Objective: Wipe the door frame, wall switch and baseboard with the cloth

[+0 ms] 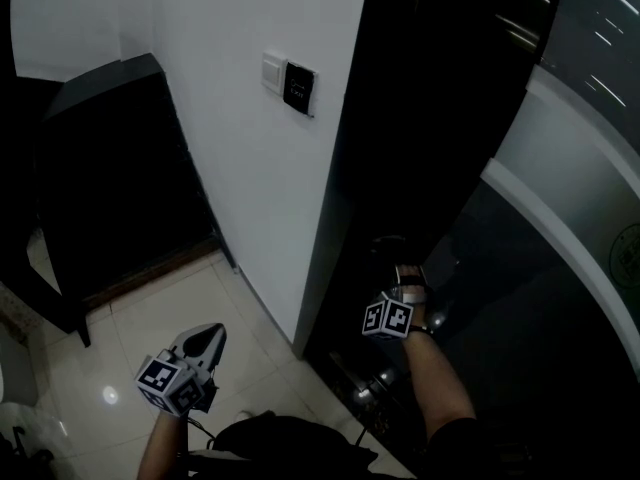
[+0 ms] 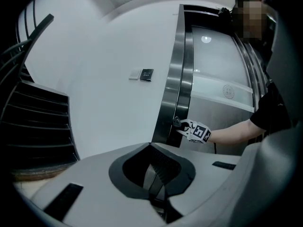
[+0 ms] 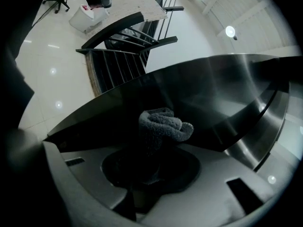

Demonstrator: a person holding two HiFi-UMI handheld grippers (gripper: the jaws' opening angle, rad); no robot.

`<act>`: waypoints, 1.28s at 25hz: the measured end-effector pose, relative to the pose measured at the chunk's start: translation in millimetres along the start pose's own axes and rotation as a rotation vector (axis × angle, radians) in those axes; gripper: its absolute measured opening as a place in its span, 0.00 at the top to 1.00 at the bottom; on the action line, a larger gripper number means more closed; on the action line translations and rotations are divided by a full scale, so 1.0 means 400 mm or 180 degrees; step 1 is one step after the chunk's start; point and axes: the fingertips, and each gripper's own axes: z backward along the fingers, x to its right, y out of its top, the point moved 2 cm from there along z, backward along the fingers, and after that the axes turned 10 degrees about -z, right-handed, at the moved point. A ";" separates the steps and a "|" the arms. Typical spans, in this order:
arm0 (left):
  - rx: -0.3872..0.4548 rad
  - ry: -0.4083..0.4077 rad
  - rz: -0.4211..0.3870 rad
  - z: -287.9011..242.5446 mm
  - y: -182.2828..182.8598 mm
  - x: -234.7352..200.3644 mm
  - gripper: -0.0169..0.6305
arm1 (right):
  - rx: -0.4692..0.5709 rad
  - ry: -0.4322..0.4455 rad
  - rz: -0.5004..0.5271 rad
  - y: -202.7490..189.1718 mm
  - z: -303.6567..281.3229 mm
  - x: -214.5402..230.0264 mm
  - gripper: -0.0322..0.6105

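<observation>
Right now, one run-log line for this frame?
phase: door frame wipe | right claw: shut on cloth, cloth against door frame | left claw: shut, empty | wall switch: clear of both

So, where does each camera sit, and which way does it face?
Head view: on the head, facing down at wall, switch, door frame; left gripper, right gripper and forearms show.
Left gripper view: on the shut left gripper, facing the wall; right forearm shows.
Right gripper view: close against the door frame; jaws hold the cloth.
Shared: first two show the switch.
</observation>
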 end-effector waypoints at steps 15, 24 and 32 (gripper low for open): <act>-0.0063 0.0096 -0.0034 0.018 -0.007 0.022 0.99 | -0.0131 0.0339 -0.0098 -0.048 -0.017 -0.133 0.80; -0.0150 0.0202 -0.0148 0.034 -0.032 0.042 0.99 | -0.0369 0.0756 -0.0738 -0.070 0.009 -0.210 0.80; 0.0285 0.0480 -0.0110 0.020 -0.015 0.017 0.99 | 0.0315 0.0733 -0.3297 -0.064 0.250 -0.120 0.80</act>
